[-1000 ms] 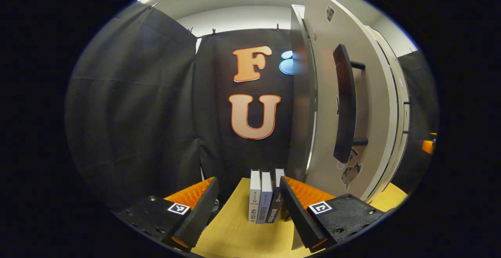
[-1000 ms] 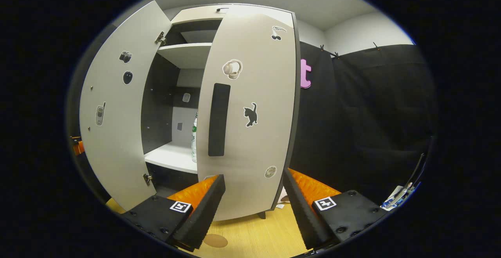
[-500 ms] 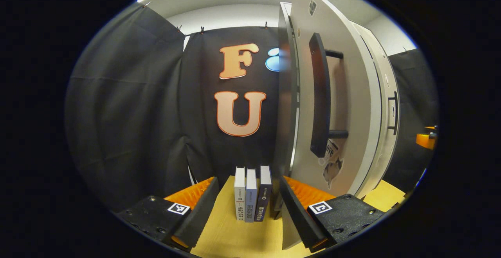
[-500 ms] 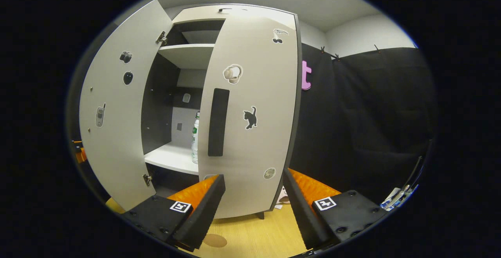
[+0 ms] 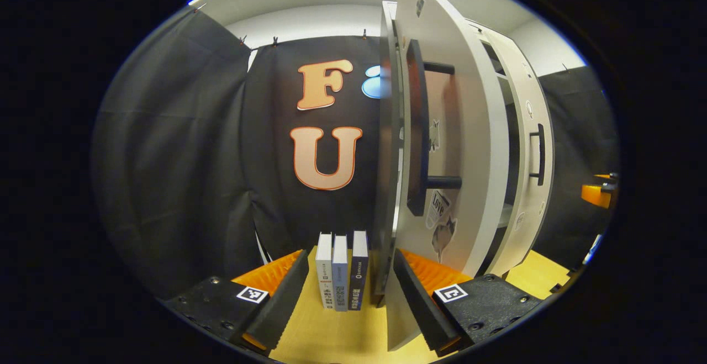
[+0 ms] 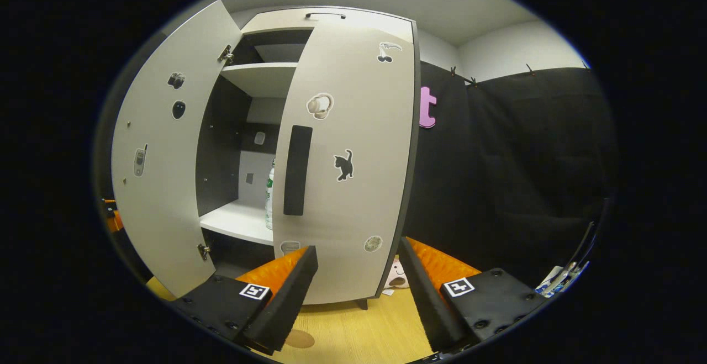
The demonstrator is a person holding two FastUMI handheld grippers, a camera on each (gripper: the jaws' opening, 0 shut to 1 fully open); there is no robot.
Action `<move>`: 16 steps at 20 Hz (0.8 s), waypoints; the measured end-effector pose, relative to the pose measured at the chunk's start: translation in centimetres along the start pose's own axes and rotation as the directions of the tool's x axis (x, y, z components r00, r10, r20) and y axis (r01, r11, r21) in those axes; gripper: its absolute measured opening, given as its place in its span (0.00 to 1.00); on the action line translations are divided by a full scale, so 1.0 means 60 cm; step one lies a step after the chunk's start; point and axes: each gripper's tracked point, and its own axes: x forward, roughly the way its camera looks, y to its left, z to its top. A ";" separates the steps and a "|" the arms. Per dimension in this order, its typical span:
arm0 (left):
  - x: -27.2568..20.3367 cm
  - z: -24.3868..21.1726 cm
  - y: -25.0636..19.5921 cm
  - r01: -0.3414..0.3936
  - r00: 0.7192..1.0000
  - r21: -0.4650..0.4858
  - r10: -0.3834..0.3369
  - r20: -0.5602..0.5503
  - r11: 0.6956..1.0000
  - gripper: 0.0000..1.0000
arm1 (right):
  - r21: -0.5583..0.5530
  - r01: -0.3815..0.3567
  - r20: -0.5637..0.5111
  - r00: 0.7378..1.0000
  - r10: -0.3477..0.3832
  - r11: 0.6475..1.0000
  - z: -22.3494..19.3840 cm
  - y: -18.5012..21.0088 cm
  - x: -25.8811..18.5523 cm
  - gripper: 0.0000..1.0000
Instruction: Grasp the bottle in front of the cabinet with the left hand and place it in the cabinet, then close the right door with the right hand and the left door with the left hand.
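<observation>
I saw the bottle point(image 6: 269, 193) already standing on the cabinet point(image 6: 326, 19) shelf, behind the half-shut right door point(image 6: 345, 159). The left door point(image 6: 160, 148) hung wide. My left gripper point(image 5: 349, 292) and right gripper point(image 6: 356, 289) gaped, holding nothing.

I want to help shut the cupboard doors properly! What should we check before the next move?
1. Bottle standing on the shelf inside the cabinet: ok.
2. Right door fully shut: not ok, it is ajar.
3. Left door shut: not ok, it is wide open.
4. Right claw open and holding nothing: ok.
5. Left claw open and holding nothing: ok.
6. Right claw touching the right door to push it: cannot tell.
</observation>
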 end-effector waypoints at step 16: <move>0.045 -0.011 -0.175 0.100 0.995 0.002 -0.100 -0.022 0.995 0.90 | -0.072 0.001 0.023 1.000 0.001 0.997 -0.001 -0.090 0.024 0.98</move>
